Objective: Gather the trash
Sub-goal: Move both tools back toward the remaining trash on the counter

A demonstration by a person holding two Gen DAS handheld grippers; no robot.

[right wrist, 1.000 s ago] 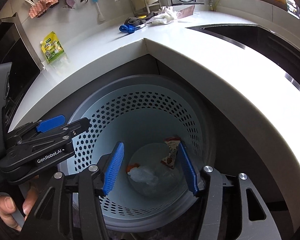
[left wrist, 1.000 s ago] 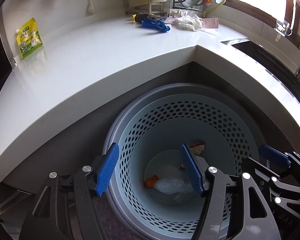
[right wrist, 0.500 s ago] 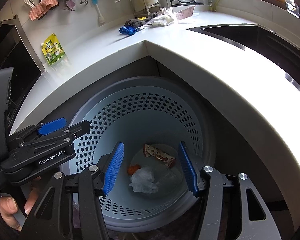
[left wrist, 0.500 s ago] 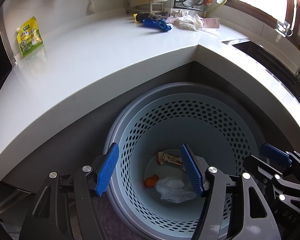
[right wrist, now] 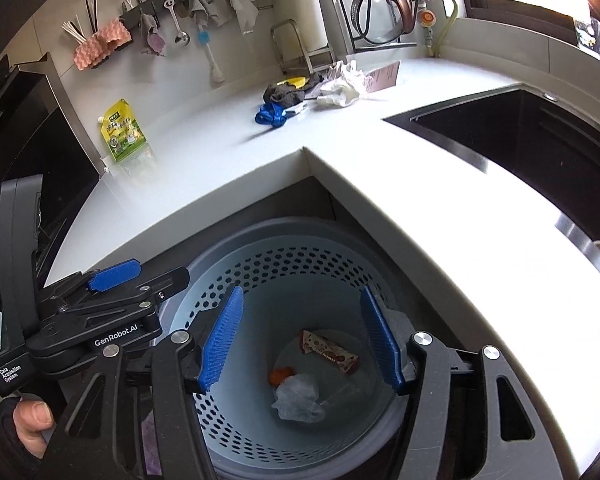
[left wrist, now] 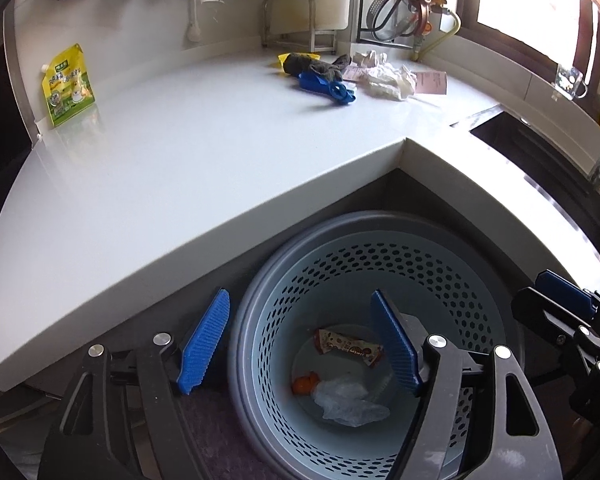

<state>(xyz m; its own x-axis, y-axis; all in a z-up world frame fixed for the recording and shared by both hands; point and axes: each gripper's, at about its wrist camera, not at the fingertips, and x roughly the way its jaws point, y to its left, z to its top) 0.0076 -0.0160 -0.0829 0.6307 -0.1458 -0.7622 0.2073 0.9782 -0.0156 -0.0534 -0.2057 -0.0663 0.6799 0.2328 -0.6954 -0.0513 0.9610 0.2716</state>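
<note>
Both hand-held grippers hang over a perforated bin (left wrist: pixel 380 264) tucked in the counter (left wrist: pixel 204 152) corner. Left hand-held gripper (left wrist: pixel 300 344): jaws opening, nothing between them. Right hand-held gripper (right wrist: pixel 300 340): jaws opening, likewise empty; only its tip shows at the left view's edge. On the bin floor lie a snack wrapper (left wrist: pixel 350 347), long axis running upper left to lower right, a crumpled clear plastic (left wrist: pixel 350 402) and a small orange scrap (left wrist: pixel 305 384), too small to identify. The wrapper's right end is hidden behind a blue pad.
</note>
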